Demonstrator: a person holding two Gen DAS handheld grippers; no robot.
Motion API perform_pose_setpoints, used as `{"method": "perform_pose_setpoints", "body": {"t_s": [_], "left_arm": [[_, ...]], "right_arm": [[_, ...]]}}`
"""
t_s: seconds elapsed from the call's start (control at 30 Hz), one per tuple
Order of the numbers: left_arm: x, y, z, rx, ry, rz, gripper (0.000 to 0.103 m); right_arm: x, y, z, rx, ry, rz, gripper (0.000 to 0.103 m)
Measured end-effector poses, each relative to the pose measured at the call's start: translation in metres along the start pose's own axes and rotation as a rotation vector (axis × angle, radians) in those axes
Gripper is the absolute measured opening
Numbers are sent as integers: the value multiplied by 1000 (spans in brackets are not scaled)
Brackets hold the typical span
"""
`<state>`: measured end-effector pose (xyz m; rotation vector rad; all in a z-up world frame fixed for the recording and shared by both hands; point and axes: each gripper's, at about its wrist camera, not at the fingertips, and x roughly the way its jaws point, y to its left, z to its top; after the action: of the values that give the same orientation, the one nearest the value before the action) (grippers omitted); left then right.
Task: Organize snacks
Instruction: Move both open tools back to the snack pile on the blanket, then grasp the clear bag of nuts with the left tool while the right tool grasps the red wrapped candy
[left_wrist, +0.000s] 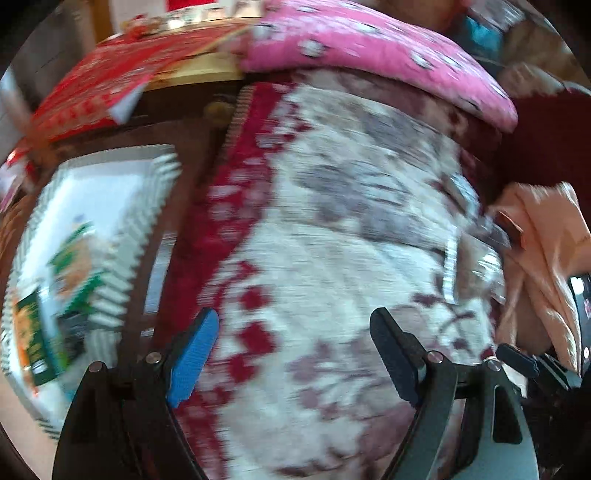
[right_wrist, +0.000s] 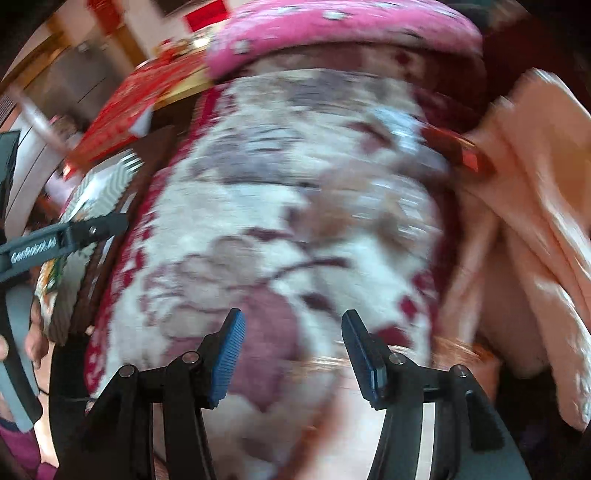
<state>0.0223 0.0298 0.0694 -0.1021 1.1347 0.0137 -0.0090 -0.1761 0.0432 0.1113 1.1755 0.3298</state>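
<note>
Both views heavily motion-blurred; detail limited. Far left of the left wrist view: a white tray (left_wrist: 110, 206) with a zigzag-patterned rim, holding what look like green and orange snack packets (left_wrist: 40, 336); print unreadable. Above it, a red patterned box (left_wrist: 92, 92) lies across a wooden edge. Centre of both views: a cream cloth with dark red floral pattern (left_wrist: 332, 240), apparently a padded seat rather than a desk; cannot confirm. A pink spotted cushion (left_wrist: 369, 48) lies along its far side. Right: a peach-coloured garment (left_wrist: 546, 266), with a reddish shiny wrapper (right_wrist: 461, 151) at its edge, possibly another snack; too smeared to say. Left hand-held gripper (left_wrist: 295, 354): jaws spread wide, nothing between them, only cloth beyond. Right hand-held gripper (right_wrist: 293, 354): jaws parted to a moderate gap, also empty. In the right wrist view the other tool's black arm shows at the left margin, over the tray side. Judgement: neither tool carries anything, so this looks like a transit toward the next item, not a placement. To do the step well: settle the hands before committing, since blur this strong means targets cannot be read; choose one packet; approach across its narrow dimension with jaws already wider than it; pinch the sealed edge, not the filled belly. Risk: catching loose cloth or garment together with a wrapper.
</note>
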Motion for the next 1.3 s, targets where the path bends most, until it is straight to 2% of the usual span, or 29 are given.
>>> {"method": "perform_pose_setpoints", "body": {"t_s": [0.1,0.3,0.53,0.63,0.73,0.83,0.9,1.0,1.03,1.17,1.3], "left_arm": [[11,-31,6,52,23,-29,84],[37,-84,23,109,90,-106,84],[67,-134,41,87,153,-144,87],[77,-156,44,124,169,-148,89],[91,-177,45,171,189,-114,90],[103,-188,44,174,201,-105,91],[106,-192,44,175,192,-98,95],[109,-195,42,194,175,-103,94],[108,-193,41,197,168,-114,92],[98,-184,39,241,162,-155,51],[90,-164,39,252,174,-207,40]], "right_arm": [[-3,-31,4,75,-20,-29,59],[-8,-55,6,147,-40,-33,63],[3,-62,0,178,3,-31,65],[1,-64,-1,188,2,-25,65],[-2,-68,-2,201,-7,-32,65],[-4,-74,-3,228,-11,-32,66],[-5,-78,-2,244,-12,-31,66],[-4,-79,-2,257,-4,-28,66],[-3,-79,-2,260,4,-24,66],[-1,-77,-2,258,18,-15,66],[-1,-72,2,225,12,-15,66]]}}
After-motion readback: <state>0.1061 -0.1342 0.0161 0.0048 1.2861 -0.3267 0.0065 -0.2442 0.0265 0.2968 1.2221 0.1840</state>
